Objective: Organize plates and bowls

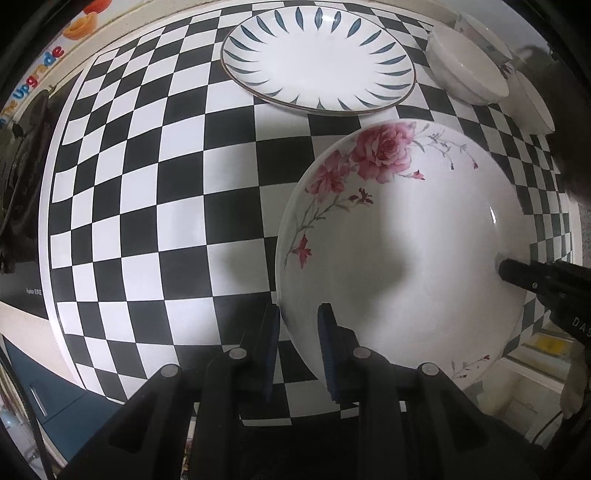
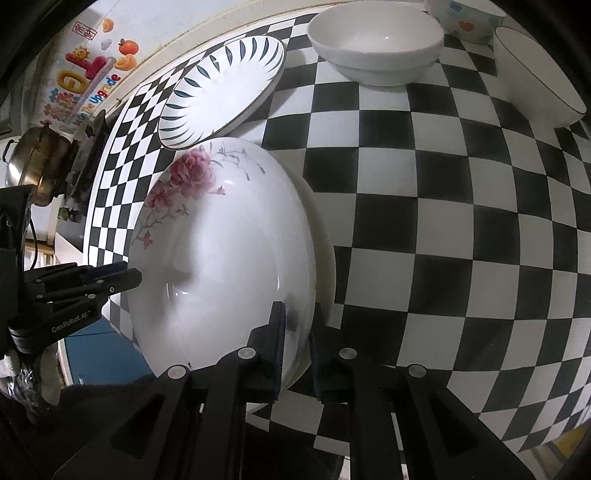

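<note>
A large white plate with pink flowers [image 1: 406, 240] [image 2: 229, 240] lies over the checkered cloth [image 1: 147, 184]. My left gripper [image 1: 299, 325] points straight down and is shut on the plate's left rim, one finger inside and one outside. From the right wrist view it [image 2: 133, 275] shows at the plate's left edge. My right gripper [image 2: 298, 325] straddles the opposite rim with its jaws slightly apart, and its pads do not seem to press. One right fingertip [image 1: 508, 269] lies over the plate's inside. A plate with blue leaf marks [image 1: 317, 59] [image 2: 225, 85] rests behind.
A plain white bowl [image 2: 376, 48] [image 1: 465, 70], a dark-rimmed bowl [image 2: 535, 74] and a patterned bowl [image 2: 465, 18] stand at the back right. A metal pot [image 2: 37, 162] sits on a stove left of the table. The checkered cloth [image 2: 443, 221] stretches right of the flowered plate.
</note>
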The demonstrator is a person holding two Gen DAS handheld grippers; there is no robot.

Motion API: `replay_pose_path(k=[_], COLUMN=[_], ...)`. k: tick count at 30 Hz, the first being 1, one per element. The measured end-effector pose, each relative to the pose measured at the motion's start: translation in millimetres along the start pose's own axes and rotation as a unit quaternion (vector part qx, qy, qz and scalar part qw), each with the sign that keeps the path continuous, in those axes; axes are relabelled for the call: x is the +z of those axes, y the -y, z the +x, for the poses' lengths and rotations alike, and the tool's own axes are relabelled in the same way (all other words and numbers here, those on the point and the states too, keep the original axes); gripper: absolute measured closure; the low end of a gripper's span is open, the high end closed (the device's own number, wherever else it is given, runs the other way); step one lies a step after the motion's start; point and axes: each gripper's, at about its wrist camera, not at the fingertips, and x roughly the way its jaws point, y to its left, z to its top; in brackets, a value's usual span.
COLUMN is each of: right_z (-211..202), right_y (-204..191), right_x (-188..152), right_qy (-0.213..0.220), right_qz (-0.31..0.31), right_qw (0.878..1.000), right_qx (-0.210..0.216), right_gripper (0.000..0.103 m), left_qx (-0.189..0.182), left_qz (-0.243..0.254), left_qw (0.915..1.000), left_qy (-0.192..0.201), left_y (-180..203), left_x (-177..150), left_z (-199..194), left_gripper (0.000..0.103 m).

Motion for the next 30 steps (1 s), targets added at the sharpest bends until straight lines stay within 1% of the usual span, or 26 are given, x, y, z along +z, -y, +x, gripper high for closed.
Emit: replay_pose_path(k=[3, 5, 6, 8, 11, 13, 16, 21, 24, 27, 30], right_z=[-5, -8, -10, -16, -29, -40, -50, -45, -32, -15, 3], right_y=[1, 2, 4, 5, 3, -4, -17, -33, -34, -31, -33], right_x=[0, 0, 1, 3, 10, 21, 45, 97, 134, 163, 187], right_qy=[-0.007, -0.009, -0.01, -0.009, 0.003, 0.018, 0.036, 0.05, 0.044, 0.032, 0.018], right_qz=[0.009, 0.014, 0.016, 0.022, 0.031, 0.028, 0.02, 0.021, 0.041, 0.062, 0.067], right_qw=[1.0, 1.0, 1.0, 1.0, 0.999, 0.999, 0.998, 0.998, 0.998, 0.997, 0.997], right_qx=[-0.001, -0.005, -0.008, 0.002, 0.027, 0.029, 0.037, 0.023, 0.031, 0.036, 0.021], right_gripper=[0.084, 0.077, 0.077, 0.077, 0.077, 0.077, 0.076, 0.075, 0.075, 0.075, 0.075], left_qx=[-0.005, -0.009, -0.013, -0.019, -0.03, -0.036, -0.038, -0.035, -0.042, -0.057, -0.069], left_qz=[-0.005, -0.011, -0.015, -0.021, -0.028, -0.031, -0.04, -0.067, -0.082, -0.096, -0.101], left_qw=[0.9999, 0.9997, 0.9994, 0.9987, 0.9975, 0.9967, 0.9959, 0.9945, 0.9937, 0.9929, 0.9923], left_qy=[0.012, 0.022, 0.028, 0.043, 0.057, 0.066, 0.071, 0.072, 0.063, 0.042, 0.02], left_y=[-5, -10, -13, -17, -22, -27, -34, -58, -74, -89, -98], left_x=[0, 2, 3, 8, 16, 26, 48, 91, 113, 138, 159], left_z=[-9, -18, -24, -36, -50, -59, -64, -55, -44, -28, -11], left_gripper=[0.084, 0.084, 0.084, 0.084, 0.084, 0.083, 0.083, 0.083, 0.083, 0.083, 0.083])
